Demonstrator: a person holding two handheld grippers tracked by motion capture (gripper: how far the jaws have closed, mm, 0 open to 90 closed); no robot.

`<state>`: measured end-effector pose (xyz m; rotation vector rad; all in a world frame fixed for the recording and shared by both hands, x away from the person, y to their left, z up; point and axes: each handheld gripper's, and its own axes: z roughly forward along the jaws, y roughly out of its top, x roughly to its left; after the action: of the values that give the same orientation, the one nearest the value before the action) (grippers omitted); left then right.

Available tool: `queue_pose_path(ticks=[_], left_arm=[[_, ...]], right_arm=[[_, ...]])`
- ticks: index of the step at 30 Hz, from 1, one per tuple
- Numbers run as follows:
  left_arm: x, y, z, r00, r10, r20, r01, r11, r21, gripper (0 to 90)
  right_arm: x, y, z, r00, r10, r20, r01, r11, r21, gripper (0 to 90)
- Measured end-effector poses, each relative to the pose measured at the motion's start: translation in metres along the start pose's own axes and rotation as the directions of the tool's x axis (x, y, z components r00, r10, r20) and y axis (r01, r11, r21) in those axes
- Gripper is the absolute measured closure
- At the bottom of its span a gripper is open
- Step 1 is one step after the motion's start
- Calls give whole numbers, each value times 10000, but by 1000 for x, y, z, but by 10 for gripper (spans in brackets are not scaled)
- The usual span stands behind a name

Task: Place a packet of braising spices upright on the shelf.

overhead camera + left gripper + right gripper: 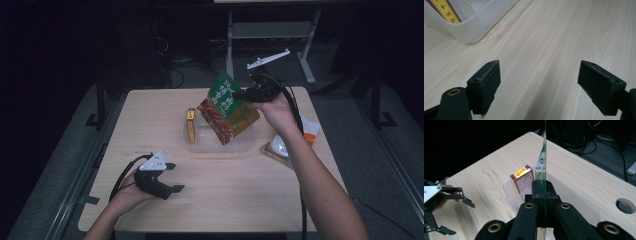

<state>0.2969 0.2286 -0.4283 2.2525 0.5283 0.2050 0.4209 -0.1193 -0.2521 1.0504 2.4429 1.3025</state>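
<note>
Print on green snack pouch [227, 107] too small to read. Clear tub [240, 145] partly hidden behind pouch in high view; its far part cut off by top edge in left claw view. Small box [445, 11] cut off there too, lettering partial. White packets [282, 147] at right desk [225, 190] edge half hidden behind right forearm; contents unclear. Pouch edge-on in right claw view, face unseen.

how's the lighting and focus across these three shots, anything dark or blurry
High view: table lit, surroundings nearly black, slightly soft. Left gripper view: bright, sharp wood grain, shadow under the jaws. Right gripper view: snack packet edge-on and sharp, background upper left black.
</note>
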Motion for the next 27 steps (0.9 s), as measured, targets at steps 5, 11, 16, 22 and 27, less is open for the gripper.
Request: queue_pose_path(ticks=[5, 11, 16, 22, 27], left_arm=[[-1, 0, 1, 10000, 16, 50, -17, 10000, 51, 179], [-1, 0, 1, 10000, 23, 58, -23, 10000, 59, 178], [-1, 0, 1, 10000, 17, 54, -17, 10000, 27, 177], [-1, 0, 1, 10000, 70, 58, -71, 9999, 114, 177], [-2, 0, 2, 9999, 67, 110, -68, 9999, 131, 177]], right_arm=[[-1, 0, 11, 9993, 237, 293, -243, 9995, 205, 900], [-2, 0, 22, 9982, 283, 529, -307, 9985, 444, 900], [-4, 1, 31, 9976, 280, 639, -318, 9977, 594, 900], [-4, 0, 36, 9965, 382, 748, -429, 9971, 624, 900], [-5, 1, 41, 9965, 377, 740, -430, 9965, 714, 900]])
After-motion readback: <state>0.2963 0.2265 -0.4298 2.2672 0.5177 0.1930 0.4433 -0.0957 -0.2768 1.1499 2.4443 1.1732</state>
